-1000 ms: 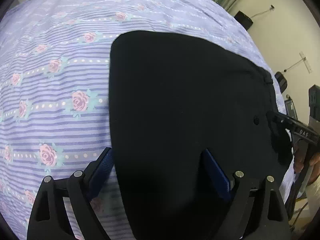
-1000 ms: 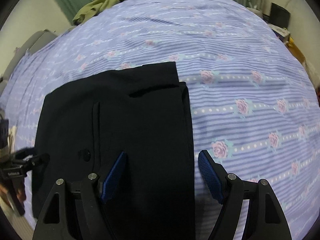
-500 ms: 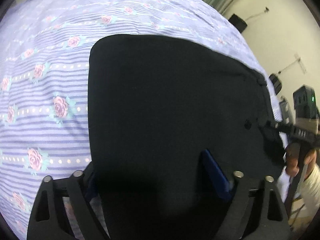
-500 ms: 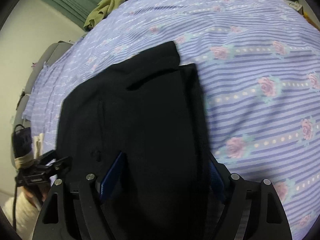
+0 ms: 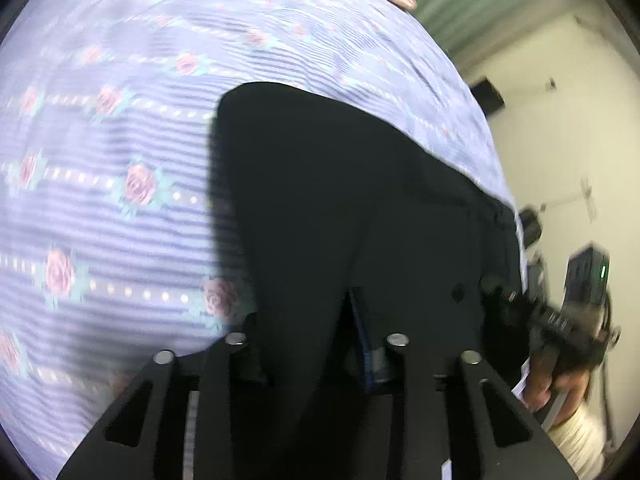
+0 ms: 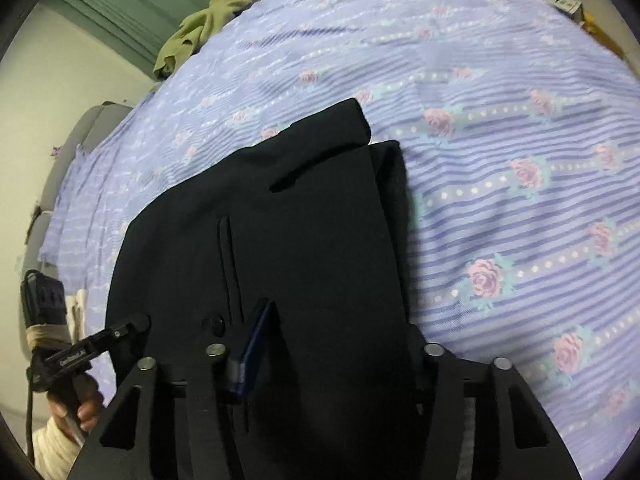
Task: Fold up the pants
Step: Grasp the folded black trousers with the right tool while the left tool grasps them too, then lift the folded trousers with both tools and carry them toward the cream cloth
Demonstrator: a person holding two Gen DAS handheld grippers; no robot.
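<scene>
The black pants (image 6: 304, 240) lie on the flowered bedsheet (image 6: 520, 140), long axis running away from both tongs, whose jaws are closing on the near edge, left gripper (image 5: 308, 344) and right gripper (image 6: 340, 344) equally near.

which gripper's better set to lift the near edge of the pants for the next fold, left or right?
Neither clearly, likely both together. The left gripper and right gripper each straddle a raised ridge of the black pants at the near edge, jaws closing around the cloth. Left looks slightly further closed.
</scene>
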